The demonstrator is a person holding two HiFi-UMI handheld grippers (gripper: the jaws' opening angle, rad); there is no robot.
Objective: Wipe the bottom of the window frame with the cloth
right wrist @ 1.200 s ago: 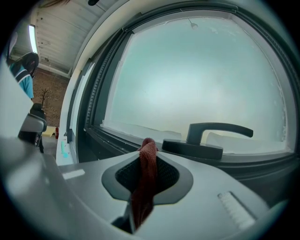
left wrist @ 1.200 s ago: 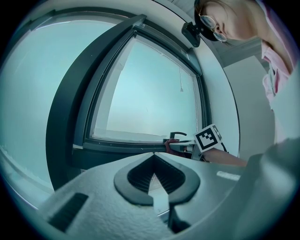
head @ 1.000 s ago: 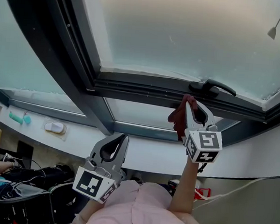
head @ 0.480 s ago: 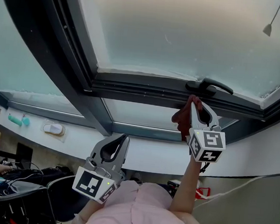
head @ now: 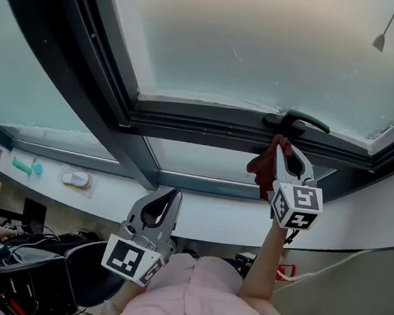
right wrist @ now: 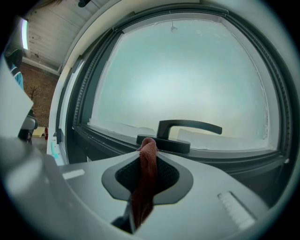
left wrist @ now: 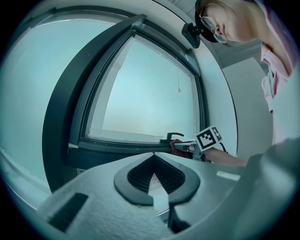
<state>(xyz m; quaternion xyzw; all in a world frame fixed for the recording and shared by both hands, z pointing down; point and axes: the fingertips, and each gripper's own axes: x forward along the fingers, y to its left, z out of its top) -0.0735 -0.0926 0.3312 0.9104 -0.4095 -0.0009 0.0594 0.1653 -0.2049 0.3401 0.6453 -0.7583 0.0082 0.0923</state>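
Observation:
The window's dark grey bottom frame runs across the head view, with a black handle on it. My right gripper is shut on a dark red cloth and holds it up at the frame just below the handle. In the right gripper view the cloth hangs between the jaws, in front of the handle. My left gripper is shut and holds nothing, lower down and left, away from the frame. The left gripper view shows the frame and the right gripper beyond.
A white sill curves below the window, with a teal object and a white item at its left. Black bags and cables lie at lower left. A blind cord pull hangs at upper right.
My right gripper has slid a little to the right along the bottom frame with the cloth, closer under the handle. The left gripper has stayed put.

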